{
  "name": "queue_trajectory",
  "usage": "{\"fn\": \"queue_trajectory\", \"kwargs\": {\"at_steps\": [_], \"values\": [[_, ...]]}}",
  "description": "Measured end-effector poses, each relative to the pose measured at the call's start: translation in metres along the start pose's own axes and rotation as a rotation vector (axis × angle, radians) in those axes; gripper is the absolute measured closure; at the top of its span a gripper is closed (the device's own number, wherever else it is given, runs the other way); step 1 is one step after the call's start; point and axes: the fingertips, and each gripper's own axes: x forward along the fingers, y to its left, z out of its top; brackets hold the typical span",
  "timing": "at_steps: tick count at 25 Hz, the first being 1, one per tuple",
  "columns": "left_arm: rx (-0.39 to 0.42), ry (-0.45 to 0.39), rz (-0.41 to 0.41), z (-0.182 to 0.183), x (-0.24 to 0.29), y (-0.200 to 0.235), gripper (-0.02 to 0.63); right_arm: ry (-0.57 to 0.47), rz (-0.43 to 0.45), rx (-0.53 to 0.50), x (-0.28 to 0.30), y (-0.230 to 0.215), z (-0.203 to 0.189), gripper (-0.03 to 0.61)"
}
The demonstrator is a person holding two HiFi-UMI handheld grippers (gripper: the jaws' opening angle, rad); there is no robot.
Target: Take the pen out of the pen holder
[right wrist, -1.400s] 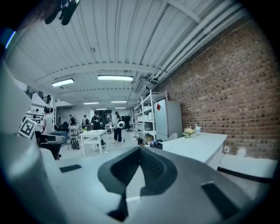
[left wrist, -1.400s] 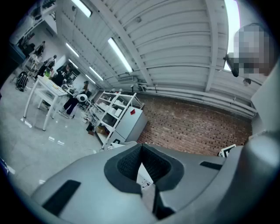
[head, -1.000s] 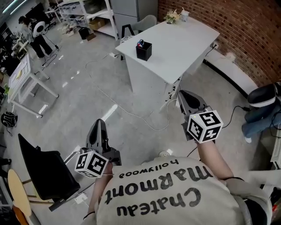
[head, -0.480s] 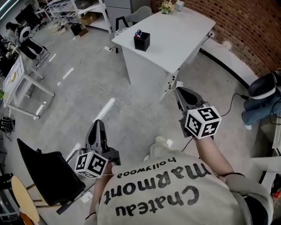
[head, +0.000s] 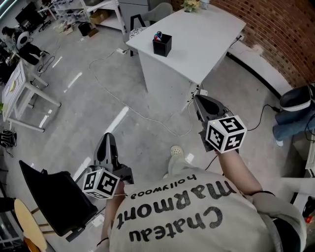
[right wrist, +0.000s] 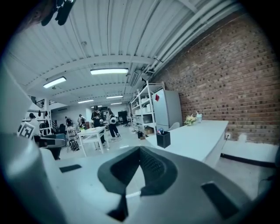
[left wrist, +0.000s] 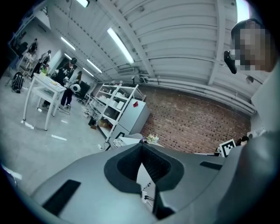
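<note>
A black pen holder (head: pixel 162 45) stands near the left edge of a white table (head: pixel 206 37), a few steps ahead of me. Pens (head: pixel 158 35) with red and blue tops stick out of it. In the right gripper view the pen holder (right wrist: pixel 163 140) is small and far beyond the jaws. My left gripper (head: pixel 107 138) hangs low at the left over the floor, shut and empty. The right gripper (head: pixel 198 99) points toward the table's near corner, also shut with nothing in it. Both are well short of the table.
A small bunch of flowers (head: pixel 191 5) sits at the table's far end. A white cable (head: pixel 142 115) snakes across the grey floor. A black chair (head: pixel 54 197) stands at my lower left. A brick wall (head: pixel 280 39) runs along the right, another white table (head: pixel 22 93) stands left.
Both grippers have moved a little forward and down toward the table. The jaws of both stayed shut.
</note>
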Motion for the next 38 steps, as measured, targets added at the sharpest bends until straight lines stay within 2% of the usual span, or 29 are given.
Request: {"fn": "queue_trajectory", "kwargs": {"at_steps": [16,21,29,38], "values": [[-0.011,-0.018,0.009,0.016,0.116,-0.014,0.614,-0.006,0.049,0.023,0.095,-0.076,0.044,0.575],[0.01,-0.025,-0.001,0.021,0.156,-0.028,0.614,-0.011,0.065,0.046,0.122,-0.105,0.057,0.575],[0.003,-0.026,0.019,0.008,0.197,-0.036,0.614,0.003,0.088,0.064,0.154,-0.146,0.058,0.575],[0.021,0.002,0.01,-0.007,0.224,-0.045,0.614,0.022,0.097,0.096,0.165,-0.168,0.041,0.575]]}}
